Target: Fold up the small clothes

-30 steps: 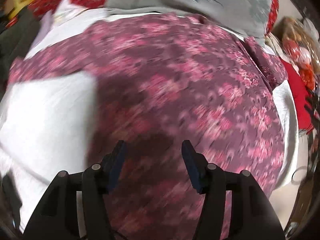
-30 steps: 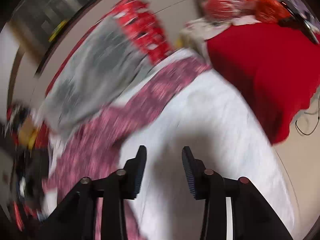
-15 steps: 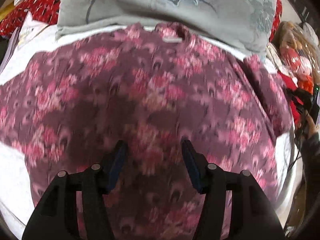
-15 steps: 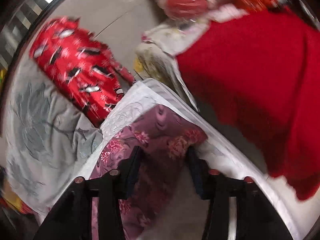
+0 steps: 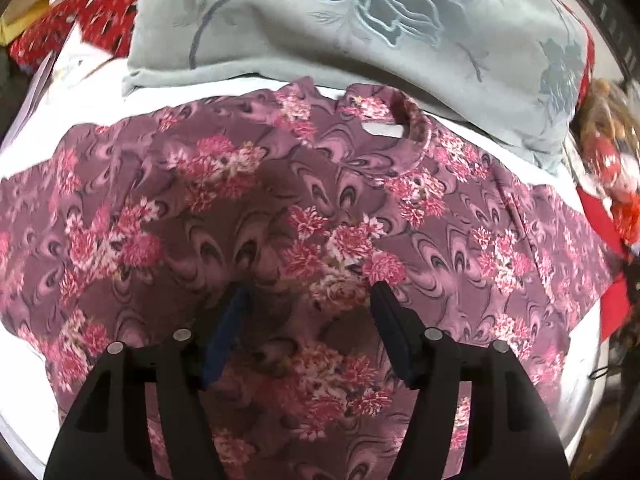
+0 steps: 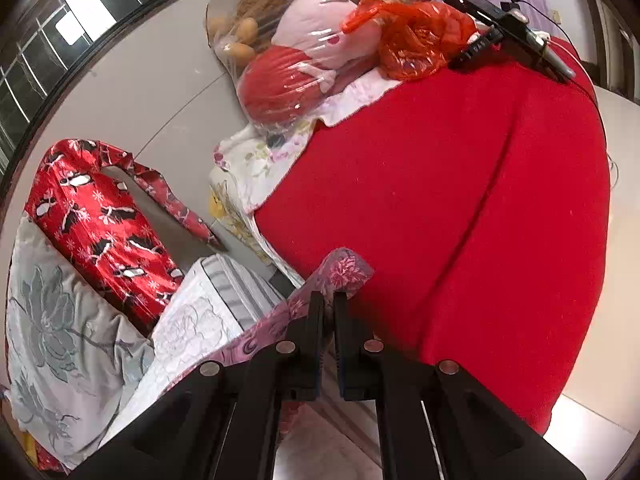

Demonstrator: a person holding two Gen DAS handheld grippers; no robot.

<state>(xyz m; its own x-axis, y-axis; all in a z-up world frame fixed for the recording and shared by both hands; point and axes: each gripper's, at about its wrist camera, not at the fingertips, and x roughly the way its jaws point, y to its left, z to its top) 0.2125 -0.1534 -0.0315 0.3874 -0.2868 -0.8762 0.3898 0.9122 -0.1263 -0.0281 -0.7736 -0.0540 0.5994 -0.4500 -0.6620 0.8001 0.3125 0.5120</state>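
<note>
Shirt: mauve with pink flower print, spread flat across the centre of the left wrist view, neckline toward the top of the frame, sleeves reaching to the left and right edges. In the right wrist view one sleeve shows at lower centre, its end sticking up past the fingertips.

Sheet: white, under the shirt, showing at lower left and along the right edge of the left wrist view; quilted flower pattern at lower left of centre in the right wrist view.

Left gripper: bottom centre of its frame, above the shirt's middle, jaws spread wide with nothing between them; contact with the cloth cannot be told.

Right gripper: bottom centre of its frame, jaws clamped together on the sleeve.

Pillow: grey-green with a large flower outline, top of the left wrist view, just beyond the neckline; also at lower left of the right wrist view.

Red bag: patterned, left of the right wrist view, beside the pillow.

Red blanket: fills the right half of the right wrist view.

Plush toys: in clear plastic, top centre of the right wrist view.
</note>
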